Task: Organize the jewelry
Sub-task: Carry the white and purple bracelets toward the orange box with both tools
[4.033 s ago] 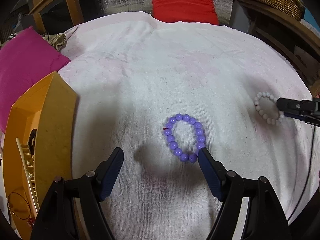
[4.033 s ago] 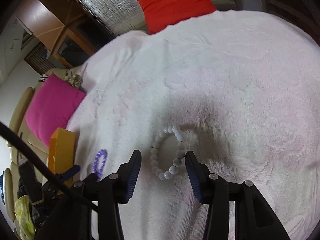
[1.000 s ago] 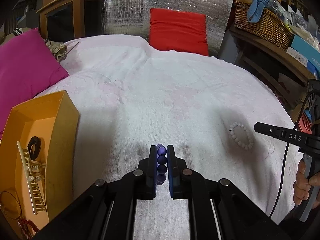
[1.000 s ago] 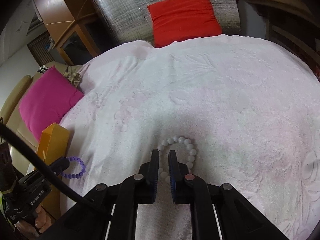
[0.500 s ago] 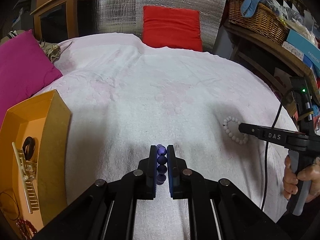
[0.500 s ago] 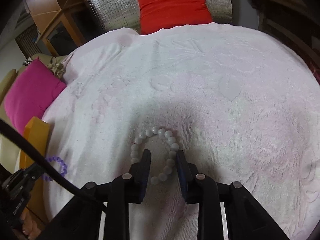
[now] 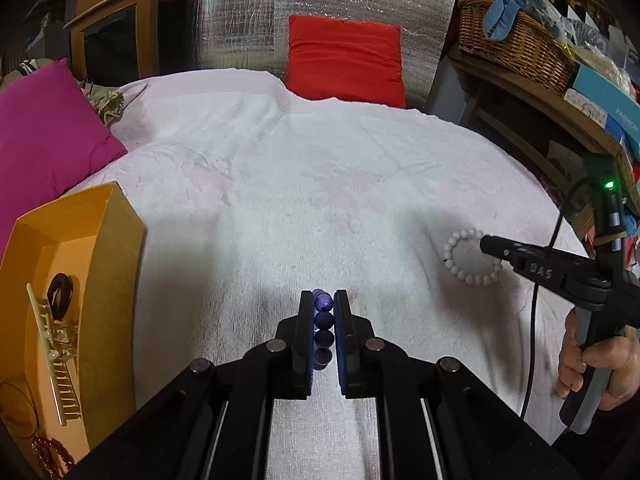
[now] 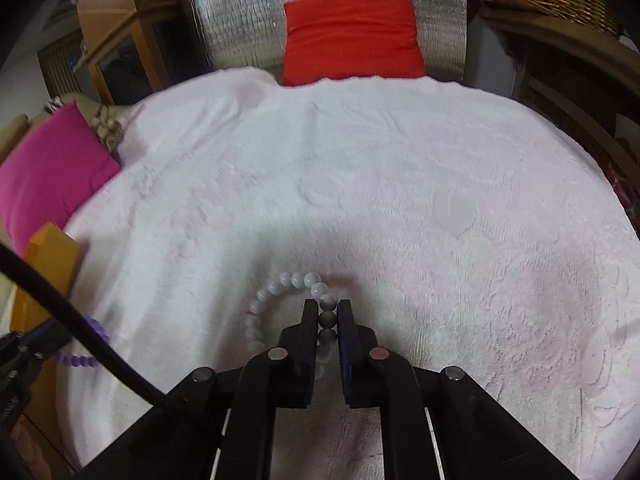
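Note:
My left gripper is shut on the purple bead bracelet and holds it above the white blanket; the bracelet also shows hanging at the left edge of the right wrist view. My right gripper is shut on the white bead bracelet, whose free loop curves out to the left over the blanket. From the left wrist view the white bracelet sits at the tip of the right gripper. The orange tray lies at the left.
The tray holds a black hair tie, a cream hair clip and red beads. A magenta cushion lies far left, a red cushion at the back, and a wicker basket on a shelf at right.
My right gripper has closed on the white bracelet, which it straddled half a second ago. My left gripper keeps hold of the purple bracelet, lifted off the blanket since four seconds ago.

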Demonstrator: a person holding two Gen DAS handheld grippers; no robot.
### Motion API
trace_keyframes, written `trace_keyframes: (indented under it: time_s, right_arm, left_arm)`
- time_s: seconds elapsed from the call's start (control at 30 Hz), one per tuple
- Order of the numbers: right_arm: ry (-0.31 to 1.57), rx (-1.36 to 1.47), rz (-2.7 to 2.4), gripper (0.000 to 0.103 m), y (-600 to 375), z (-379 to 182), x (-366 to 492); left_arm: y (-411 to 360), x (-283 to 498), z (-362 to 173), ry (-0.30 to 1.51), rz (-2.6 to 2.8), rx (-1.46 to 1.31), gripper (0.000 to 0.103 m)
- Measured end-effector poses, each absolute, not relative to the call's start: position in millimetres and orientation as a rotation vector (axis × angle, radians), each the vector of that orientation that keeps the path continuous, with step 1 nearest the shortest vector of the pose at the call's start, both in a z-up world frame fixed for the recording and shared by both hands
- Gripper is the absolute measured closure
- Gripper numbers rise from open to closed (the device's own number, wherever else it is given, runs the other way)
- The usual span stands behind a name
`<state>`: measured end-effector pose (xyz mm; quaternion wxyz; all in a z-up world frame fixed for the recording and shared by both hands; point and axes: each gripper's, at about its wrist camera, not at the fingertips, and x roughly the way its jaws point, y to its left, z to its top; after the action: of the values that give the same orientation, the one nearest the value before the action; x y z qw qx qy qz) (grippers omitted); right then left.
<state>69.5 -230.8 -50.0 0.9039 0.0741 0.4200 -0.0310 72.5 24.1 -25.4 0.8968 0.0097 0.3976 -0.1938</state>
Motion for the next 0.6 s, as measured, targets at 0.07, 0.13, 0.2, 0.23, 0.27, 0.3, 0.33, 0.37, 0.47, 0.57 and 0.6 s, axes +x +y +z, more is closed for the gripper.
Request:
trace_keyframes:
  time_s: [0.07,0.13,0.2,0.23,0.27,0.3,0.33,0.37,0.47,0.57,0.6]
  right_arm:
    - [0.833,0.169,-0.049,0.093,-230.9,-40.5,64.0]
    - [0.797,0.18,-0.029,0.093,-229.0,-30.6,57.6]
    - [0.773,0.182,-0.012,0.093,-225.8,-24.1,53.6]
    - [0.754,0.181,-0.003,0.093,-223.6,-19.8,50.6]
    - [0.74,0.18,0.004,0.093,-220.9,-16.4,49.5]
    - [0.719,0.18,0.014,0.093,-218.7,-11.9,46.7]
    - [0.705,0.182,0.022,0.093,-216.0,-8.7,45.3]
    - [0.687,0.187,0.032,0.093,-214.7,-4.4,42.1]
    - [0.647,0.201,0.059,0.093,-210.6,5.5,35.2]
    - [0.623,0.198,0.073,0.093,-204.3,12.1,31.5]
    - [0.621,0.197,0.076,0.093,-202.4,12.9,31.3]
  left_arm:
    - [24.8,69.3,-21.8,0.813,-0.411,0.014,0.093]
    - [25.6,66.2,-17.4,0.802,-0.423,0.008,0.093]
    - [27.0,61.9,-12.4,0.786,-0.435,0.001,0.093]
    - [28.1,59.1,-9.3,0.777,-0.445,-0.003,0.093]
    - [29.2,56.4,-6.7,0.767,-0.454,-0.006,0.093]
    - [30.6,52.9,-3.7,0.754,-0.463,-0.007,0.093]
    - [30.8,50.5,-0.8,0.743,-0.468,-0.005,0.093]
    - [31.5,48.4,1.4,0.733,-0.473,-0.003,0.093]
    - [35.2,41.8,7.1,0.704,-0.484,0.004,0.093]
    - [39.8,38.6,9.5,0.69,-0.473,0.009,0.093]
    - [41.3,38.0,9.5,0.688,-0.466,0.008,0.093]
